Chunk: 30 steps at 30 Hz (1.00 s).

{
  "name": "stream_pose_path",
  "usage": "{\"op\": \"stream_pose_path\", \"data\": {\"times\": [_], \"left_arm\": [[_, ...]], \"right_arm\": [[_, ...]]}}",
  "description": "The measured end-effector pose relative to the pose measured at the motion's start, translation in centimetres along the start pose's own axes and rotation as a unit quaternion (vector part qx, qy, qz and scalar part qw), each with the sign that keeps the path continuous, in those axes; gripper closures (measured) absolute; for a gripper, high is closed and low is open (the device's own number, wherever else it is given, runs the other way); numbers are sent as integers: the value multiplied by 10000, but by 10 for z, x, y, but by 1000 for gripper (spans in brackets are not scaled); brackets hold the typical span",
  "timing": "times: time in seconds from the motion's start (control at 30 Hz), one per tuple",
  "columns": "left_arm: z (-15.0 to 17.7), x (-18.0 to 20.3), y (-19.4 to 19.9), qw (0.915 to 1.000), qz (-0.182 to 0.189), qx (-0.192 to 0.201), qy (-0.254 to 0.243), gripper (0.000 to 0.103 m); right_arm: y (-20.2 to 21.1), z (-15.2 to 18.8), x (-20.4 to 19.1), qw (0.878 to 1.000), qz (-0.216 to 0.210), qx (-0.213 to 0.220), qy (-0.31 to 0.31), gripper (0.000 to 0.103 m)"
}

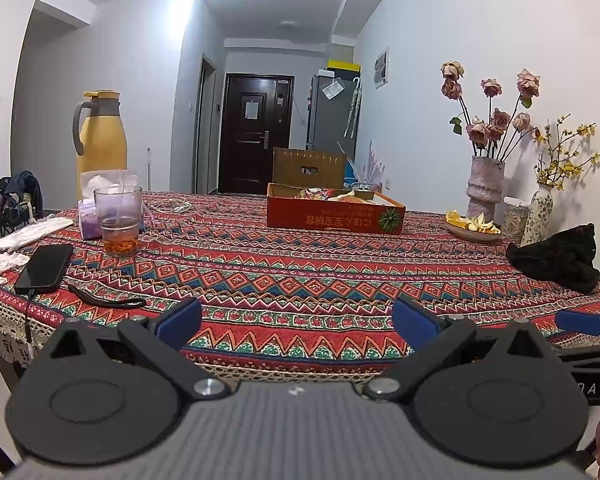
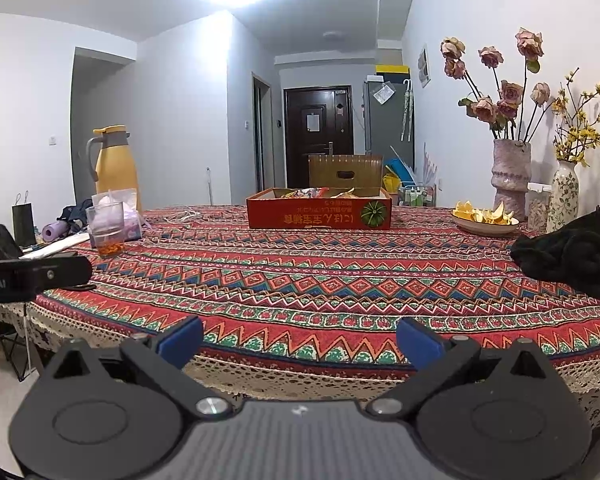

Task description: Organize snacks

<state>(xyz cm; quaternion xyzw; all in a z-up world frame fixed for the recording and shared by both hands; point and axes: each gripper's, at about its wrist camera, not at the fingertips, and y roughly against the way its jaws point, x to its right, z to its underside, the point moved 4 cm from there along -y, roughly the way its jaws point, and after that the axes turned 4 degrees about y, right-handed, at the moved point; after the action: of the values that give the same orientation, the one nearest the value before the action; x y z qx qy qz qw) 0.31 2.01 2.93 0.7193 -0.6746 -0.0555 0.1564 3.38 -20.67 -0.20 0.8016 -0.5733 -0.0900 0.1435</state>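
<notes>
A home dining area: patterned tablecloth (image 1: pixel 300 264), thermos jug (image 1: pixel 100 140), vases of dried flowers (image 1: pixel 485 184), front door (image 1: pixel 256 132).

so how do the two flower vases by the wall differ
The pink vase is a mottled, stepped cylinder holding dried roses; the floral vase is white with a leafy print, narrow-necked, and holds yellow blossom twigs. The pink vase is wider and nearer the peel dish. Both stand upright on the table.
</notes>
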Motion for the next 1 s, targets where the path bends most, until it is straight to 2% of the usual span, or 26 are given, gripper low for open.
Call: {"op": "stream_pose_path", "data": {"times": [1.0], "left_arm": [[0, -1, 0, 10000, 2, 5, -3, 0]], "right_arm": [[0, 0, -2, 10000, -15, -7, -4, 0]]}}
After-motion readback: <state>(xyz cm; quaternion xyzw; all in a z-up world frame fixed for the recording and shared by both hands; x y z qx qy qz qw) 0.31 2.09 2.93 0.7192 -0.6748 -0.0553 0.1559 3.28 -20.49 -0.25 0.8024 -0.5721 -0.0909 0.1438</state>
